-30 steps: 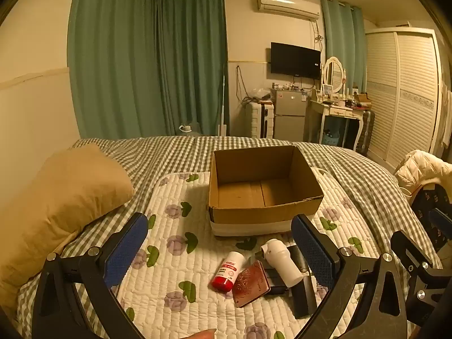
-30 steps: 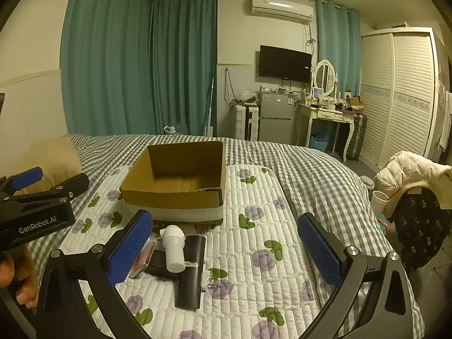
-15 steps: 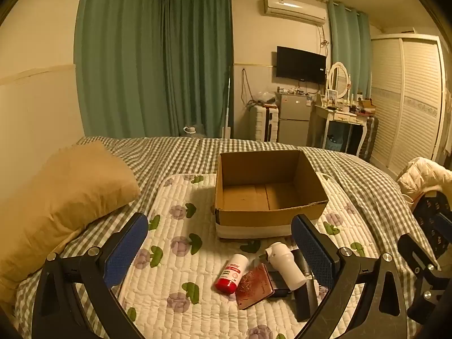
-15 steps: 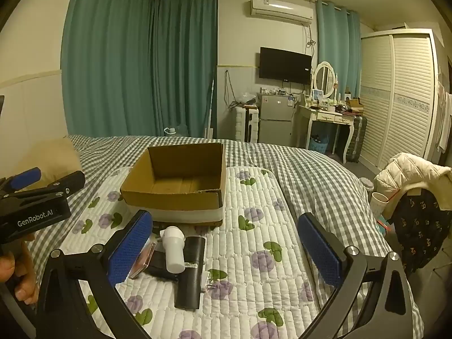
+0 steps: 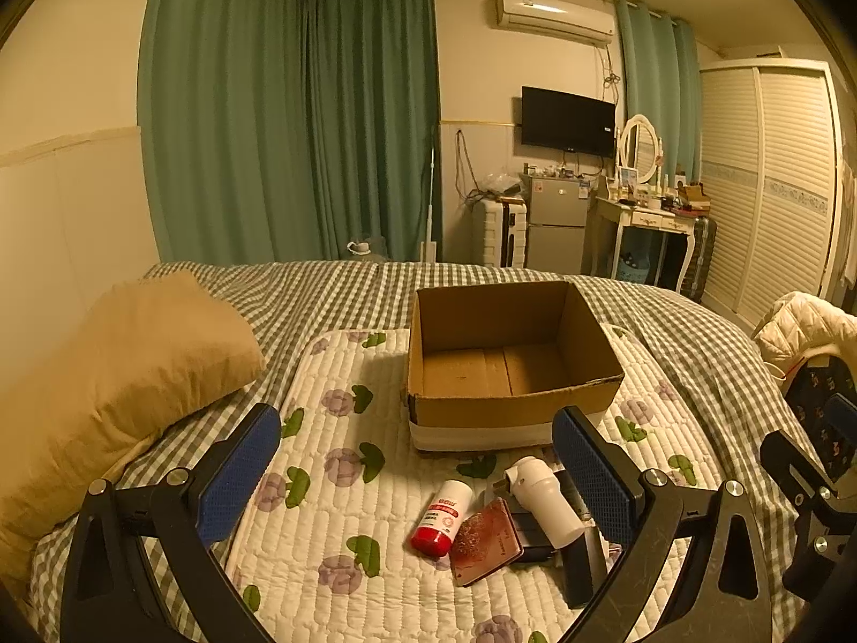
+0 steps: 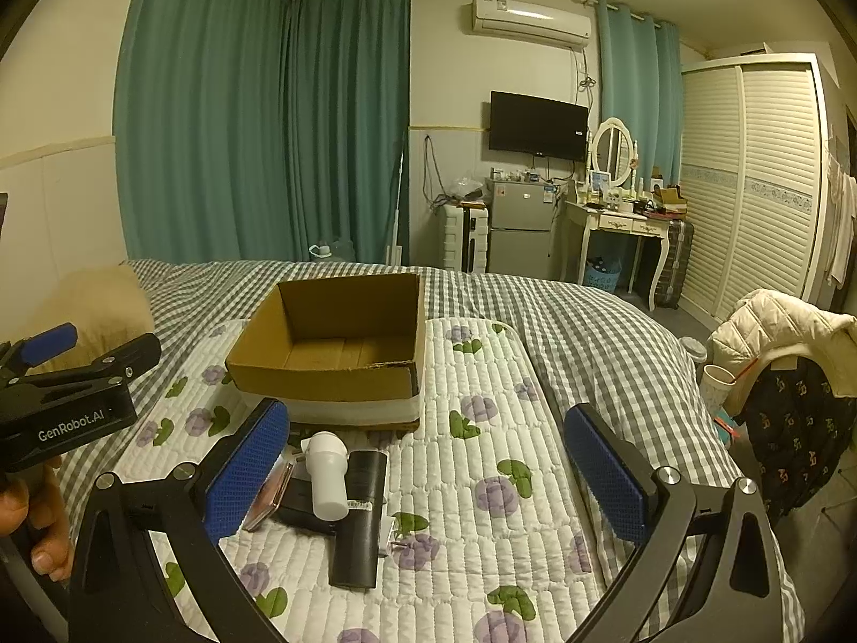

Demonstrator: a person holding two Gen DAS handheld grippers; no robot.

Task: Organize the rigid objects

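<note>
1. The box [image 5: 514, 407] is matt brown cardboard, rough at its torn front edge.
2. Under the box, the mat [image 5: 332, 482] is quilted cloth.
3. Just before the box, the white bottle [image 5: 543, 501] is smooth plastic; the red-capped bottle [image 5: 442, 517] looks glossy.

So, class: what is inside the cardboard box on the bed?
The cardboard box shows only bare bottom flaps; nothing lies inside. The strip behind its near wall is hidden.

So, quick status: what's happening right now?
Left gripper and right gripper: jaws open, empty. Cardboard box empty. Bottles and other items lie before it. Nothing blocking.
</note>
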